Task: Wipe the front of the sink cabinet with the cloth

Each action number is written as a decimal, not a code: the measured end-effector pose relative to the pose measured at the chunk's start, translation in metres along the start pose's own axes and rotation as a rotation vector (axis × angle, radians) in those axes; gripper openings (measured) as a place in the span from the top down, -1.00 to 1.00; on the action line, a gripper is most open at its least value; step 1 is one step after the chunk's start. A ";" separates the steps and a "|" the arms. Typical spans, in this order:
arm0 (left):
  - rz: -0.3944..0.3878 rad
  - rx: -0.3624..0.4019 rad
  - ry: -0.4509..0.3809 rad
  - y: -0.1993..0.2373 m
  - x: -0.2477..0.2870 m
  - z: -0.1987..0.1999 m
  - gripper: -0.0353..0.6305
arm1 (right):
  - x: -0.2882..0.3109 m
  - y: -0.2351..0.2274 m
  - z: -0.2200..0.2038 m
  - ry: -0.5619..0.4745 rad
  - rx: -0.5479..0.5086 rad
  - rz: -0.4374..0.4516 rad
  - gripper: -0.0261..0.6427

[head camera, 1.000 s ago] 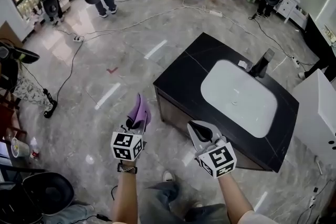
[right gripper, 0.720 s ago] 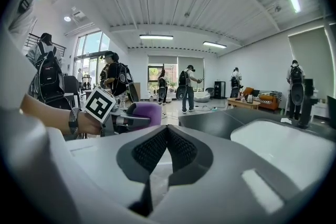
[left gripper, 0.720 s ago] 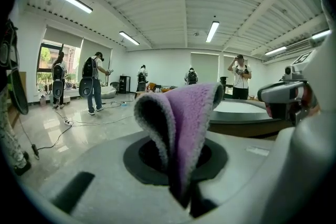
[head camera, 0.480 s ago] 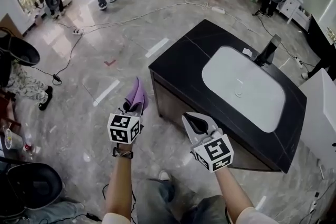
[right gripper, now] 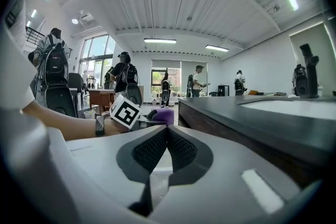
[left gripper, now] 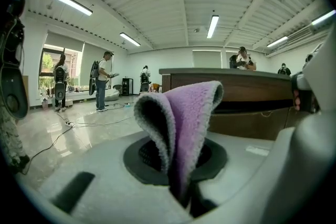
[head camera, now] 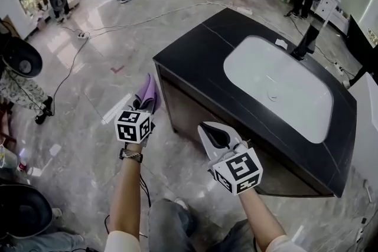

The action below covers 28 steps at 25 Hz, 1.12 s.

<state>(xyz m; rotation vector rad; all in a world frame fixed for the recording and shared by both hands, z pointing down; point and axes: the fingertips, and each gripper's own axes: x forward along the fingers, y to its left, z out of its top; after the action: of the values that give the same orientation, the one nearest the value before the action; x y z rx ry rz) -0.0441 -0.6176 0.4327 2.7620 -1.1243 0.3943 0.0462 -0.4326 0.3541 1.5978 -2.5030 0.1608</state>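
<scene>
Purple cloth (head camera: 147,93) stands folded and upright in the left gripper (head camera: 145,107), whose jaws are closed tight on its lower edge, with the loose upper fold pointing forward over the grey stone floor (head camera: 88,85). It hangs in the air just off the left corner of the sink cabinet (head camera: 195,118), close to the brown wood front but not touching it. No wiping has begun.

From the left gripper, the front panel lies ahead and to the right. In the left gripper view its wood face fills the right half of the background, under the dark slab of the countertop (head camera: 195,50). The panel's long axis runs from that near left corner away to the right, beneath the white basin (head camera: 277,88) and the black tap (head camera: 307,39) at the far edge.

The right gripper (head camera: 205,128) hovers further along, before the middle of the front. Its jaws are pressed together with nothing between them, and the right gripper view shows their ribbed faces meeting.

The cloth is therefore in the hand nearer the panel's left end. By these pictures, the next move calls for a short swing to the right to lay the fold flat on the wood, then a stroke along the panel's length. The fold is narrow and may need pressing to spread. Cables trail across the floor beyond, and several people stand well apart at the far side of the hall.
</scene>
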 end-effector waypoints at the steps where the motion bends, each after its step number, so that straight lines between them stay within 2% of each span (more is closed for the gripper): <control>1: -0.002 0.006 -0.008 -0.001 0.006 -0.008 0.75 | 0.000 0.003 -0.007 -0.012 0.007 0.009 0.90; 6: -0.001 0.038 -0.049 -0.007 0.027 -0.039 0.75 | -0.011 0.016 -0.046 -0.055 -0.019 0.023 0.90; 13: -0.015 0.089 -0.125 -0.028 0.044 -0.049 0.75 | -0.042 0.012 -0.102 -0.071 -0.066 -0.023 0.90; 20: -0.069 0.103 -0.141 -0.056 0.050 -0.054 0.75 | -0.071 0.007 -0.119 -0.082 -0.065 -0.059 0.90; 28: -0.091 0.099 -0.152 -0.106 0.040 -0.045 0.75 | -0.122 -0.005 -0.120 -0.072 -0.052 -0.108 0.90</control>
<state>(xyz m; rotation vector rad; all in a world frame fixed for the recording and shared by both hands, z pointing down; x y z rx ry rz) 0.0495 -0.5584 0.4844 2.9606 -1.0316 0.2392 0.1112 -0.3048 0.4473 1.7428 -2.4434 0.0247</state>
